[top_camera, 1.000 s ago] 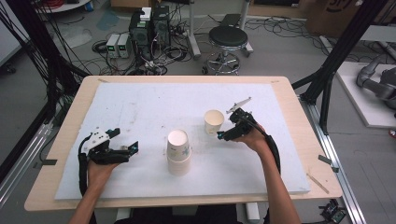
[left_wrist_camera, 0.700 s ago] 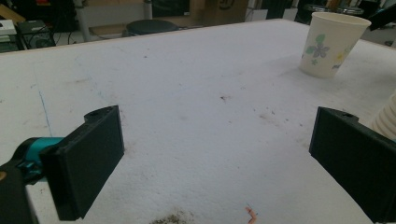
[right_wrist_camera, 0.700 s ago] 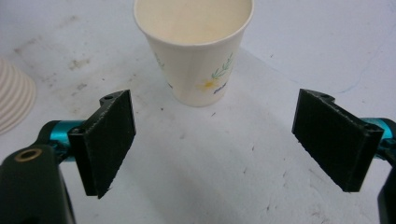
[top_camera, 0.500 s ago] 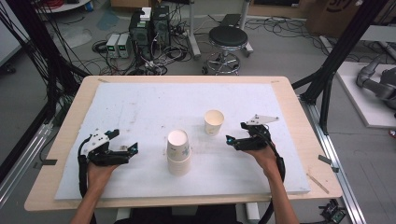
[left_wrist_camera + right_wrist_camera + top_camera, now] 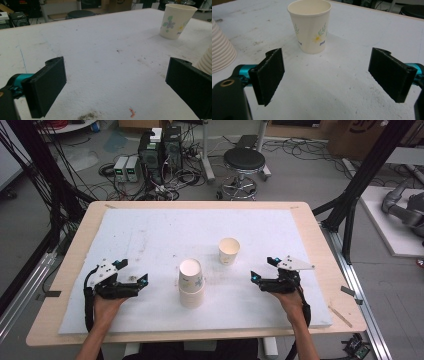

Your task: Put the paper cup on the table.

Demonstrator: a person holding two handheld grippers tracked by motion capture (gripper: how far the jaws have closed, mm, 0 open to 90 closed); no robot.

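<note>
Two tongs, left [image 5: 142, 281] and right [image 5: 255, 277], spread, cup stack [image 5: 191, 282] between, single cup [image 5: 229, 251] beyond

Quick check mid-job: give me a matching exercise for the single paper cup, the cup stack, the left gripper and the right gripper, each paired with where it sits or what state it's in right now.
Things:
1. single paper cup
2. cup stack
3. left gripper
4. right gripper

Places or states:
A. open and empty, on the person's left side of the white mat
B. upside down, at the middle of the mat near its front edge
C. upright with its mouth up, flower print on its side
D. open and empty, jaws pointing toward the upright cup

Pairs: 1-C, 2-B, 3-A, 4-D
</note>
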